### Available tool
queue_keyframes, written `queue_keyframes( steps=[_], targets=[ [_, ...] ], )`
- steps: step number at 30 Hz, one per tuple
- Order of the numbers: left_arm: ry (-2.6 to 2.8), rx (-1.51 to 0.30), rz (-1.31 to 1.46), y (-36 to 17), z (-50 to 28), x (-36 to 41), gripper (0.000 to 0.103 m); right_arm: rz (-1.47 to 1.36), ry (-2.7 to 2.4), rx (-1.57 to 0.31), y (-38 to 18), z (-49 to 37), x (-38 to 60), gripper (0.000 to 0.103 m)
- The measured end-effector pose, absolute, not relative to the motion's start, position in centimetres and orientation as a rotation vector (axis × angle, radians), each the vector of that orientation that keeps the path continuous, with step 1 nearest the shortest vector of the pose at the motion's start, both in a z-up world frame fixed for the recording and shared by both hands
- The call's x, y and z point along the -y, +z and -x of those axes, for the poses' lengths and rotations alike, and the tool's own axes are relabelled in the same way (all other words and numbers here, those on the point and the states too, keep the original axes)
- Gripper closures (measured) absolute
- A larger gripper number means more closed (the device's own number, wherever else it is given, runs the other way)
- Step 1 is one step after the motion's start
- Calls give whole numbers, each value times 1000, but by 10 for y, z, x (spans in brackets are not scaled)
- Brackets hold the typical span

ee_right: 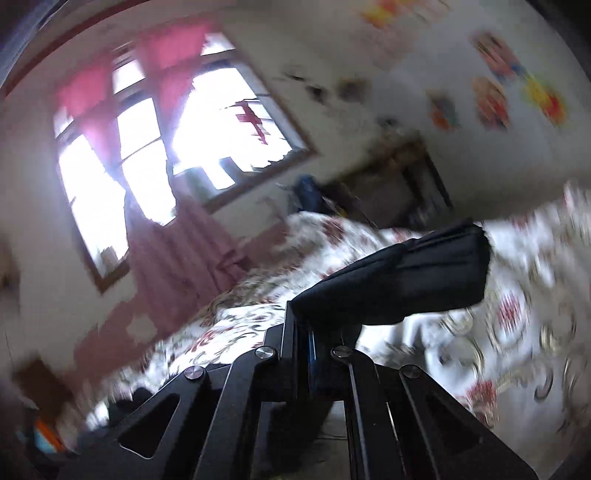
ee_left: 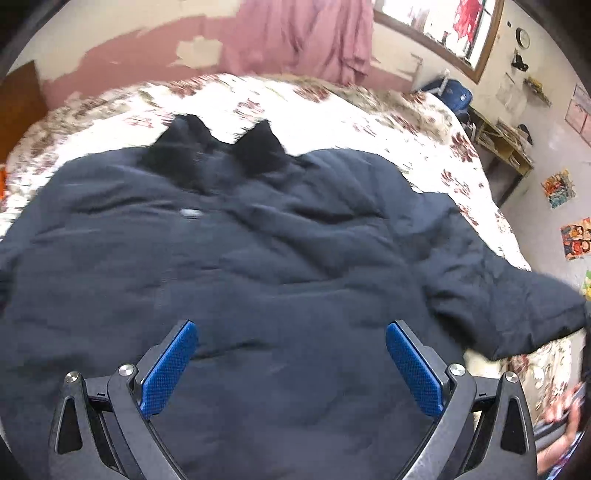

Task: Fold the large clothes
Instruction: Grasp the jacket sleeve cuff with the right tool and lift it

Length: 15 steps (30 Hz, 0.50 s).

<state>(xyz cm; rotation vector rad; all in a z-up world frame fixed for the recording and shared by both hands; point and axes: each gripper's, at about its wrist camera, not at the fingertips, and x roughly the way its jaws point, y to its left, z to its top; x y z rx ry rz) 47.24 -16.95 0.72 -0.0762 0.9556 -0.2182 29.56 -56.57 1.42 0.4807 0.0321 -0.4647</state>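
blue pads [ee_left: 170,369] of the left gripper [ee_left: 291,369] stand wide apart with nothing between them; they hang over the lower body of the dark jacket [ee_left: 229,258] and i cannot tell if they touch the cloth. the right gripper [ee_right: 314,332] is closed tight, its jaws pressed together on the cuff end of the sleeve [ee_right: 402,273], which sticks out past the fingertips as a thick dark roll. the jacket lies flat on the flowered bed [ee_left: 332,107], spread wide, with the collar [ee_left: 218,151] at the far side and the hem near the left gripper, so its long axis runs away from the camera toward the curtain [ee_left: 303,33]. in the left view the same sleeve [ee_left: 509,302] goes out to the right and a little downward, toward the bed edge, where a hand [ee_left: 561,410] shows at the frame border. so the sleeve lies to the right of the body, and the body lies to the left of the held cuff; a fold of this sleeve must, i think, go across toward the middle of the jacket. the right gripper is the nearer one for this, it has the cuff already. the left gripper points steeply down at the cloth. the right one points nearly level and is rolled to the side: the window [ee_right: 184,140] looks tilted in its view, and the picture is blurred.
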Motion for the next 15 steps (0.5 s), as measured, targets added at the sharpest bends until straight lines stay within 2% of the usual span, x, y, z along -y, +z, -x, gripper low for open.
queue_keyframes(
  steps=[8,15],
  targets=[
    [-62,-854,98,31,-429,31,0,-126,-189,-53,91,-326,417,99],
    [-32,-806,201,30,-405,-51,0,101,44,-151,109,-351,293,99]
  ],
)
